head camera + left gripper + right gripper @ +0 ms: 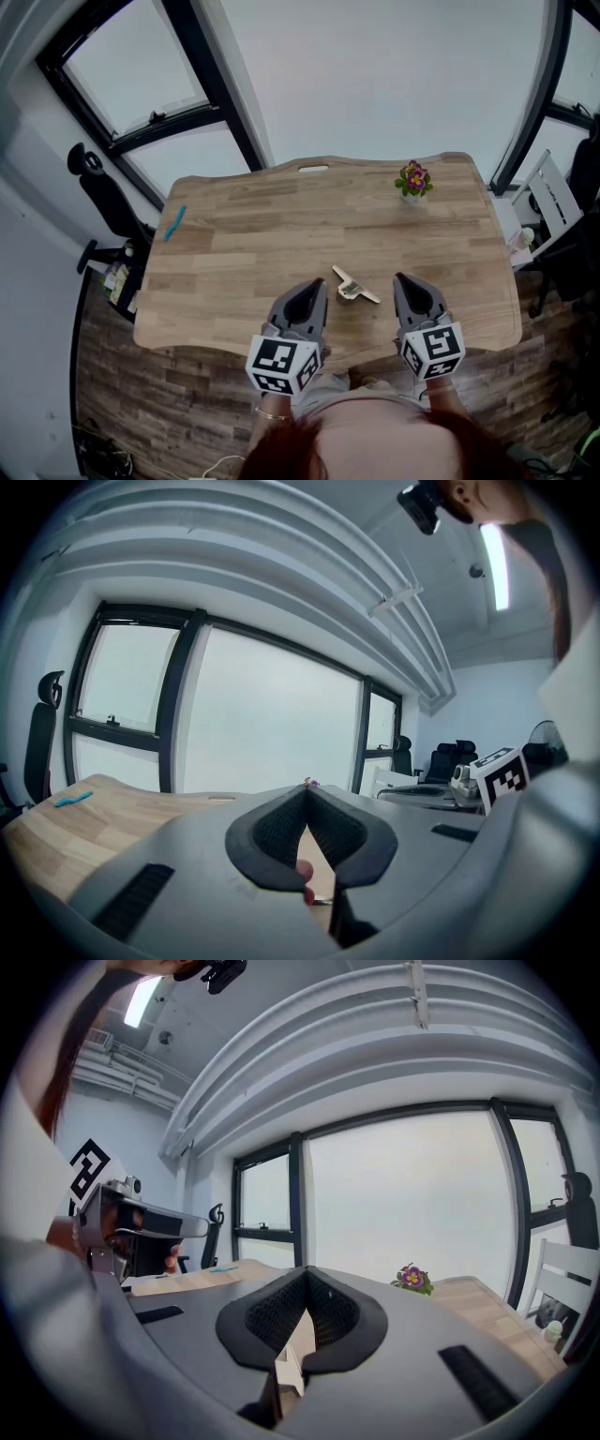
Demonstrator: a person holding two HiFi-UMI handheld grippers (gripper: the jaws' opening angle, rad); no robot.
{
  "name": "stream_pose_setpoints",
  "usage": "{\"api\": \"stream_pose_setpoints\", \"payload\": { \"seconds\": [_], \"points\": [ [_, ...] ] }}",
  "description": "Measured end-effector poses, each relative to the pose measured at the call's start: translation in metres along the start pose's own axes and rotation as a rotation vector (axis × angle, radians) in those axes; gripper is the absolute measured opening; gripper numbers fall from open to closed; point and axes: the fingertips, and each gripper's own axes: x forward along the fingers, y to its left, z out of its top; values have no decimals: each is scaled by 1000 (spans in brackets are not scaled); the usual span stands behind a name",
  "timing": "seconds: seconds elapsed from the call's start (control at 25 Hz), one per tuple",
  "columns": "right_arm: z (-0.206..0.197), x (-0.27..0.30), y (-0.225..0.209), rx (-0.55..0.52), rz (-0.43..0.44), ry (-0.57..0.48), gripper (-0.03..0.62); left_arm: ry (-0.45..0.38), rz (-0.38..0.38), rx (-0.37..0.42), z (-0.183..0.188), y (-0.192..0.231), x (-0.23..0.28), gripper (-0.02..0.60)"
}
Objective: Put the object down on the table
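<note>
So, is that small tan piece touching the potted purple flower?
Apart: head view shows bare wooden table between the small tan piece and potted purple flower.

We've got the table (281, 234) in pale, streaky wood planks and the floor (187, 394) in darker brown boards. The object (354, 286) is beige, the strip (174, 223) bright turquoise. The potted flowers (412, 178) show purple, pink and yellow over green leaves. The left gripper (317, 284) and the right gripper (401, 278) are grey, black-lined at the jaws, with black-and-white square markers on their cubes. The window frames (216, 84) are black.
</note>
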Motion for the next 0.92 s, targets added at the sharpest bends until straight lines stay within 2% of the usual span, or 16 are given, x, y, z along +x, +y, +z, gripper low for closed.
{"api": "stream_pose_setpoints", "payload": {
  "seconds": [0.4,0.92],
  "points": [
    [-3,6,0,44,14,20,-2,12,-20,2,-2,3,8,2],
    [-3,17,0,24,0,30,-2,19,-62,2,-1,6,20,2]
  ]
}}
